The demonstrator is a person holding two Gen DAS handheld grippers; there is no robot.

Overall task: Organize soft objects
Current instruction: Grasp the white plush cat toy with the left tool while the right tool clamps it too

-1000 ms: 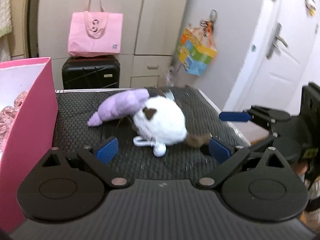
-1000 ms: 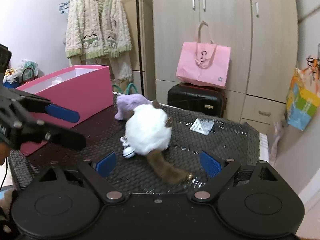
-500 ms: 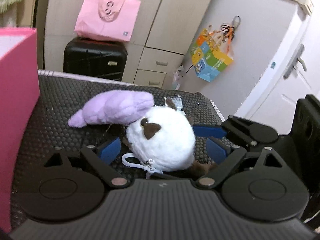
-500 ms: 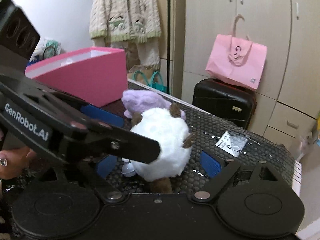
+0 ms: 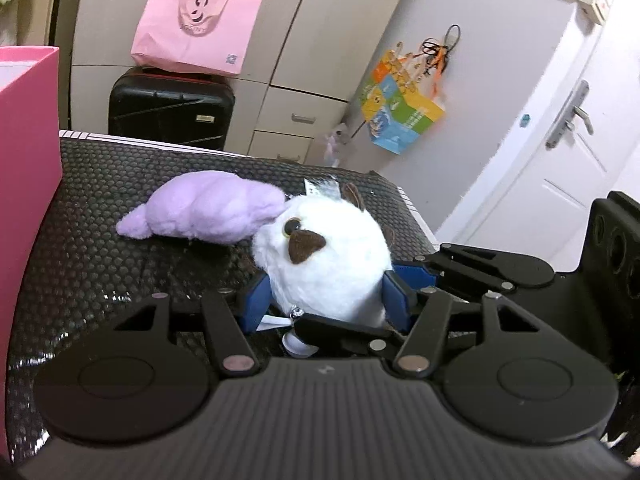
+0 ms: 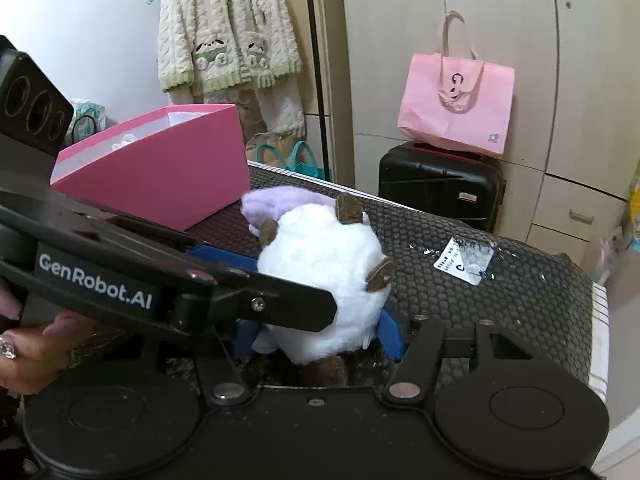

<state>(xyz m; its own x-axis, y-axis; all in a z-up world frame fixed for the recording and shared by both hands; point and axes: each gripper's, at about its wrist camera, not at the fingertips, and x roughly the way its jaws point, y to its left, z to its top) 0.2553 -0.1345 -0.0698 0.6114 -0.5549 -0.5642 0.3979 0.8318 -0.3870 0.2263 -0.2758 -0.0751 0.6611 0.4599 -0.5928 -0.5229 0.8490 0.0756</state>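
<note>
A round white plush toy (image 5: 324, 264) with brown ears sits on the black honeycomb mat (image 5: 100, 216). My left gripper (image 5: 326, 304) is shut on its lower body, blue pads pressed into both sides. My right gripper (image 6: 318, 336) is also shut on the white plush (image 6: 320, 268) from the other side. A purple plush (image 5: 204, 208) lies just behind the white one, touching it; it also shows in the right wrist view (image 6: 276, 200). The pink box (image 6: 160, 164) stands at the mat's left.
A black suitcase (image 5: 168, 108) with a pink bag (image 5: 196, 24) on it stands behind the table. A small white label packet (image 6: 464, 260) lies on the mat. A door (image 5: 560, 140) and a colourful hanging bag (image 5: 400, 112) are at the right.
Both grippers moved in from either side of the white plush and closed on it. The plush has turned, so its face now shows in the left wrist view.
</note>
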